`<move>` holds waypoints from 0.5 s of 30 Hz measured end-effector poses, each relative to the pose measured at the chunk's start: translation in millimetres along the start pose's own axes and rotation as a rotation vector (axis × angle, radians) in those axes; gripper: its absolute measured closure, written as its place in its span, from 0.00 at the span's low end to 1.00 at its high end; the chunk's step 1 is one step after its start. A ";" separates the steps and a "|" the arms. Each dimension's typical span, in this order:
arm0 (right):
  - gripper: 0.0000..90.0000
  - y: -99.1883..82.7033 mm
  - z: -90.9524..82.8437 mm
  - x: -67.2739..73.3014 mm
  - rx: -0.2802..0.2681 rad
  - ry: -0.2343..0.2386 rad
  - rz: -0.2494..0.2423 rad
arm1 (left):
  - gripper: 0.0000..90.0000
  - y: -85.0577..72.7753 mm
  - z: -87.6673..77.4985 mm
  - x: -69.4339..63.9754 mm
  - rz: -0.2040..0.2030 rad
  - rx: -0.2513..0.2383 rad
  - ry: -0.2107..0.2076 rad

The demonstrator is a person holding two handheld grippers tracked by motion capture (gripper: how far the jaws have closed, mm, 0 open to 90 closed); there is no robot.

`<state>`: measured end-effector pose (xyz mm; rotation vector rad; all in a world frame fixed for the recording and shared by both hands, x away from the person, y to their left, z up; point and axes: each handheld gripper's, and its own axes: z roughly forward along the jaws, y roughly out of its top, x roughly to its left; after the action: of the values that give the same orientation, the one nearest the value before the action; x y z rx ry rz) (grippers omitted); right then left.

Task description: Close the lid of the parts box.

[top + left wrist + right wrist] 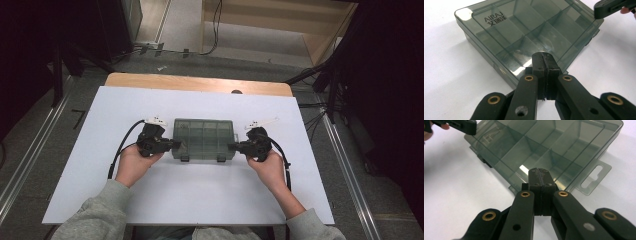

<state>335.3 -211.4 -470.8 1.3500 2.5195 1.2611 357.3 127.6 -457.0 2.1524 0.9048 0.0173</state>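
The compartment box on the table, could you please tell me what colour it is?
The compartment box is translucent smoky grey-green; the left gripper view shows it best.

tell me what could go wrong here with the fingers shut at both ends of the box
1. The left gripper and right gripper have shut fingers only at the ends of the box, not clamped on it, so a lift might let it drop.
2. Uneven pushing could skid it across the smooth white board.
3. The clear lid looks thin and could flex or pop.

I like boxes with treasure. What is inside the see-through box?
The box looks empty: through its tinted lid only dividers and bare compartments show. The closed gripper tips cover small bits of the end compartments.
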 end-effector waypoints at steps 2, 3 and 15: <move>0.98 -0.8 0.3 -0.2 -0.006 0.001 -0.004 | 1.00 -2.2 -0.2 0.6 -0.007 -0.015 -0.006; 0.98 -1.4 0.6 0.0 -0.011 -0.001 -0.007 | 1.00 -2.7 -0.2 1.0 -0.010 -0.016 -0.009; 0.98 -7.5 4.2 2.9 -0.019 -0.029 -0.025 | 1.00 -4.1 3.2 -3.6 -0.006 0.010 0.025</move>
<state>329.8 -208.9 -477.6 1.3186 2.4909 1.2489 353.1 125.1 -461.0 2.1635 0.9271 0.0365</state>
